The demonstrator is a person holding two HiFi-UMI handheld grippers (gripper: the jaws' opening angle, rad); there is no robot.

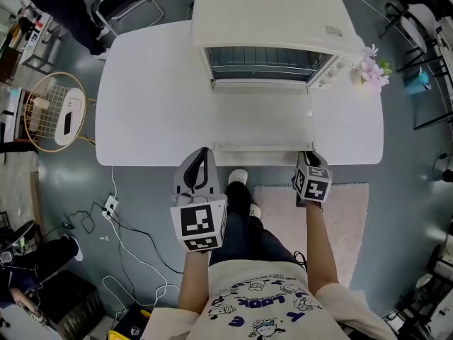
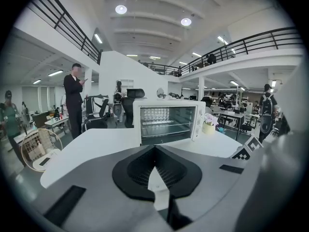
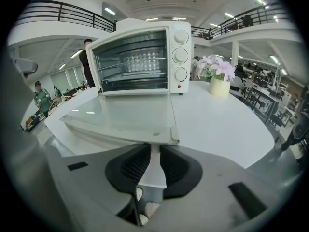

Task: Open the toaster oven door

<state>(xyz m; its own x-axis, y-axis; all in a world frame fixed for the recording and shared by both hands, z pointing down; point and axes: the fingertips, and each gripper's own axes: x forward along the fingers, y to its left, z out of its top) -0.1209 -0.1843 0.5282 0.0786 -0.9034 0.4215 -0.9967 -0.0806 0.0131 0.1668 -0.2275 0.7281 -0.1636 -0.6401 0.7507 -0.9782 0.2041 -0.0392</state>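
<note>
Hazards, judged from where I stand. The white box-shaped toaster oven has its glass-paned door folded down about level over the white rounded desk, so the opening looks done and the risk lies in undoing it.

(a) The right gripper sits just short of the door's near right corner. A lift or nudge from beneath there could swing the door back up, or jar the hinge.

(b) Any weight pressed down on the open door could tip the light oven forward toward the desk edge.

(c) A sideways sweep to the right of the right gripper could reach the small white pot of pink flowers, which stands beside the oven's knob side.

Gripper states. The right gripper's jaws stand a little apart, with only pale desk showing through the slit and nothing clamped. The left gripper has its tips brought together on nothing.

Positions. From the right gripper, the door's front edge lies directly ahead and slightly left, near but apparently not touching, with the oven body farther ahead behind it. From the left gripper, the oven stands straight ahead and well apart across bare desk. The door lies ahead and to its right.
</note>
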